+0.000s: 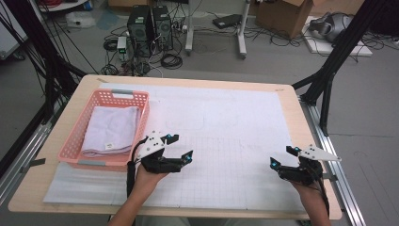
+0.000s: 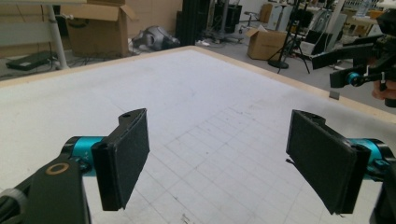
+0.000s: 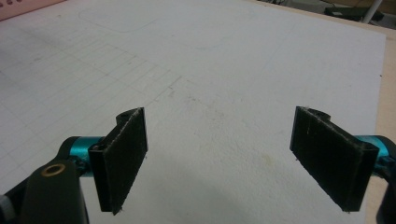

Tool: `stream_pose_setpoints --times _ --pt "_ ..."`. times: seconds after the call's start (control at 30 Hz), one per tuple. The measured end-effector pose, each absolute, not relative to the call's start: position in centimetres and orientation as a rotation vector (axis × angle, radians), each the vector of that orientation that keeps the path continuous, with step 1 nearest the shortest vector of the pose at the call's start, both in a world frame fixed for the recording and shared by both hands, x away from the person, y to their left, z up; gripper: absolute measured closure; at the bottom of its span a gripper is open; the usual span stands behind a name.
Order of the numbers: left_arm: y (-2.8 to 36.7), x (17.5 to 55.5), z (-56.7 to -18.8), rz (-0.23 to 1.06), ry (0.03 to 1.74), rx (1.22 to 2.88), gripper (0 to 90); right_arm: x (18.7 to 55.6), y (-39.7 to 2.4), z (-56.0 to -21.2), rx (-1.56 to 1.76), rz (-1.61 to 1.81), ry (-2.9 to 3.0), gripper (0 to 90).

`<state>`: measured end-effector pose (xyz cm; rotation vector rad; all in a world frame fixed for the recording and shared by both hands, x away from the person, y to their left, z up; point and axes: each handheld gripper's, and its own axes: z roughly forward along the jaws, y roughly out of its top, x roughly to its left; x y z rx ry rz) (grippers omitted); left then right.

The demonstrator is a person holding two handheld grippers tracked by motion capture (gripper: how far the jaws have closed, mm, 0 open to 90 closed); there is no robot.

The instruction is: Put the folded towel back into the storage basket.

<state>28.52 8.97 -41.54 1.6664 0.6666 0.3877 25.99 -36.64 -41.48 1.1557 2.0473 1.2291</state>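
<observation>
Left gripper point(image 1: 181, 147): jaws spread wide, nothing between them; held low over the white gridded mat point(image 1: 226, 141), just beside the near right corner of the basket. In its own view the two black pads point(image 2: 126, 158) frame bare mat.
Right gripper point(image 1: 283, 157): jaws also wide apart and empty; near the mat's right edge, well apart from the left one and from the basket. Its pads point(image 3: 122, 156) face open mat, with the wooden table edge point(image 3: 387, 70) at far right.
Basket point(image 1: 70, 136): pink plastic, slotted walls, at the left side of the table, partly on the mat.
Cloth point(image 1: 113, 129): pale lavender, folded flat inside the basket, a small white label showing on its near part; nothing touches it.
Work area: centre of the mat bare, faint outlines drawn on it.
Step in hand (judgement): either the pause before a pick or the pause after the folded cloth has gone into the basket; the frames do not settle which.
Next move (judgement): if a pick, the left gripper has the short reach; it needs to turn toward the basket, clear the near rim, come down on the cloth's right edge and pinch through all layers so the fold lifts together. The right gripper would wait over the mat to take a corner.
Risk (judgement): catching just the top layer, or dragging the light basket along.
</observation>
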Motion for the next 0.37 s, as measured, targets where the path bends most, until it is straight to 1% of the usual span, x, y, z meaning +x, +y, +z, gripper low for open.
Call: stream_pose_setpoints --times 0.37 --pt "8.87 28.62 -42.03 0.382 0.682 1.671 21.8 26.0 -36.71 -41.63 1.159 1.226 2.049 17.9"
